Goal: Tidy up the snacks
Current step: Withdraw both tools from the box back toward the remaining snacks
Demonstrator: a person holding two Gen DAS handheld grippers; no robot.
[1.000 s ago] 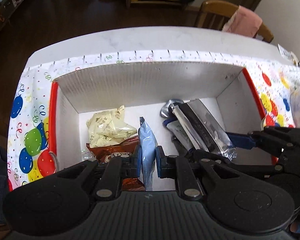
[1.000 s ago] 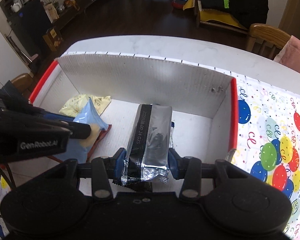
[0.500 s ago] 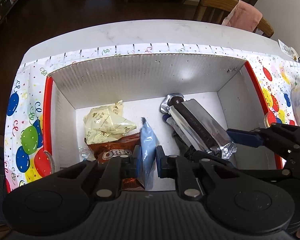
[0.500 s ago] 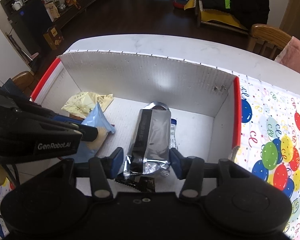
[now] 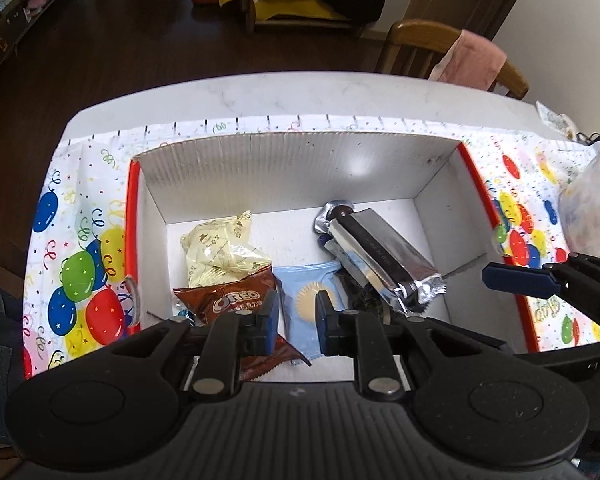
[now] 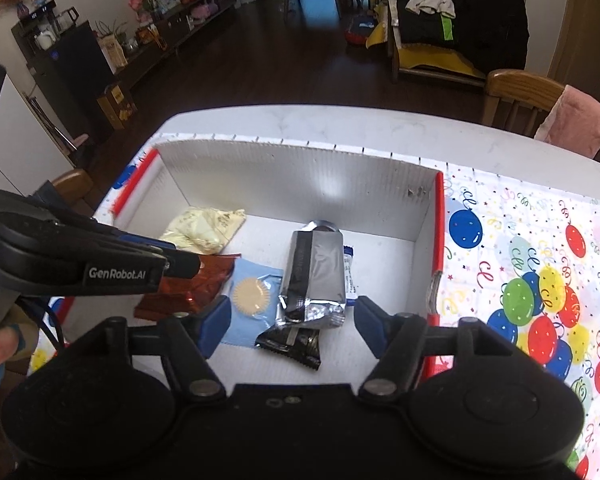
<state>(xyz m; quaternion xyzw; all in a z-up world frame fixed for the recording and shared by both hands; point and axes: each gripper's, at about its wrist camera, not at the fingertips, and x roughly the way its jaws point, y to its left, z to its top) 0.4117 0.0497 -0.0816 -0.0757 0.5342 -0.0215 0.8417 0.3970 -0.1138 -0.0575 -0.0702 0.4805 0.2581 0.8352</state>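
Note:
A white corrugated box [image 5: 300, 168] with red edges holds the snacks. In the left wrist view my left gripper [image 5: 296, 316] hovers above a light blue packet [image 5: 306, 300] that lies flat on the box floor. Its jaws are opening and nothing is pressed between the pads. In the right wrist view my right gripper [image 6: 293, 322] stands above a silver foil packet [image 6: 314, 276] resting in the box [image 6: 300, 184]. Its jaws are opening wide and the pads stay clear of the foil. A brown Oreo packet [image 5: 228, 300] and a cream packet [image 5: 220, 252] lie at the left.
A small black packet [image 6: 292, 344] lies under the silver one's near end. The box stands on a balloon-print cloth [image 6: 540, 280] over a white table [image 5: 300, 92]. A clear plastic bag [image 5: 592, 216] sits at the right, and a wooden chair [image 5: 428, 40] with a pink cloth stands behind.
Both grippers have let go and risen. The blue packet dropped from upright between the left pads to flat on the floor. The silver packet left the right pads and lies in the box.

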